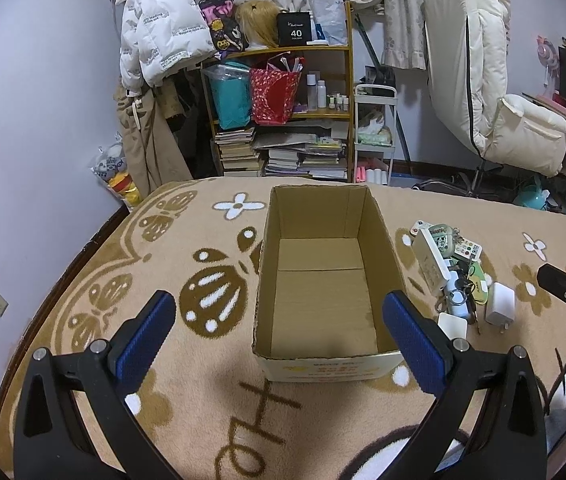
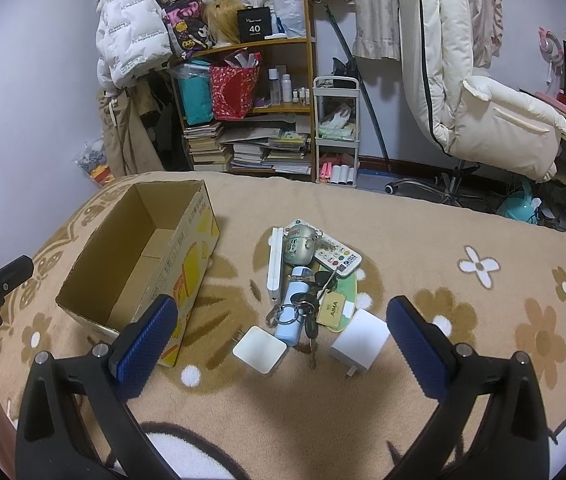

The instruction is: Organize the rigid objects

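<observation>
An empty open cardboard box [image 1: 319, 280] sits on the patterned blanket; it also shows in the right wrist view [image 2: 139, 256] at the left. Right of it lies a pile of small items: two white chargers [image 2: 259, 350] [image 2: 359, 339], a light blue bottle [image 2: 293, 312], keys [image 2: 310, 322], a white remote [image 2: 337, 258], a white power bank [image 2: 275, 262] and a round keychain case [image 2: 301, 240]. My left gripper [image 1: 279, 340] is open and empty, over the box's near end. My right gripper [image 2: 281, 344] is open and empty, just before the chargers.
A cluttered wooden shelf [image 1: 283, 120] with books and bags, a white trolley [image 1: 375, 132] and a padded chair [image 1: 495, 92] stand beyond the bed's far edge. A wall [image 1: 23, 140] is at the left.
</observation>
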A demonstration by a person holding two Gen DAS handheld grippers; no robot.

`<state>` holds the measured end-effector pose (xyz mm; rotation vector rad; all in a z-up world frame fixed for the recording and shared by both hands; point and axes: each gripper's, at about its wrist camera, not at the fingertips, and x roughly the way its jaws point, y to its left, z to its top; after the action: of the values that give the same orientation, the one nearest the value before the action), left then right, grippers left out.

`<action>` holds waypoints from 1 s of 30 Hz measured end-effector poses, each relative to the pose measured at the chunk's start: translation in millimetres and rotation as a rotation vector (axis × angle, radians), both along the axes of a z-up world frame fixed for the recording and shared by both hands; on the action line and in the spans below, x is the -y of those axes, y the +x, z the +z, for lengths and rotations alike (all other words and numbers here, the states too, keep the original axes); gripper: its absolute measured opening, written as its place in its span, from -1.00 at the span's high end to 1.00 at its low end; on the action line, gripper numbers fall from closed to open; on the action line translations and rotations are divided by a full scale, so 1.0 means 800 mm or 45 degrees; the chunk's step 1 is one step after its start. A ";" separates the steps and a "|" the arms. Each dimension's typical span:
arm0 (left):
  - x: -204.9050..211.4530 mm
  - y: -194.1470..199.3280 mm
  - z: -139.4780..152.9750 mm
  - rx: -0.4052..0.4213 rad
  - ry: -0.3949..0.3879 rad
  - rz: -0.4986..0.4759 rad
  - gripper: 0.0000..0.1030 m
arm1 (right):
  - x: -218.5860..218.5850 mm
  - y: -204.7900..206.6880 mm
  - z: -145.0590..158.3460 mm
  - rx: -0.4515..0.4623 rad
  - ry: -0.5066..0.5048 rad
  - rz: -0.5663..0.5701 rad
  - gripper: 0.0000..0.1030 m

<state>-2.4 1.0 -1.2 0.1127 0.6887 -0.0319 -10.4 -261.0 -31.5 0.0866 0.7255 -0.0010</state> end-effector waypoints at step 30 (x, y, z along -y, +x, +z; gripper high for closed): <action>0.003 -0.005 0.002 -0.001 -0.010 -0.012 -0.99 | 0.000 0.000 0.001 0.000 -0.003 0.001 -1.00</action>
<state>-6.0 -1.3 0.1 0.1089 0.6885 -0.0438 -10.5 -260.9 -30.6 0.0842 0.7255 -0.0010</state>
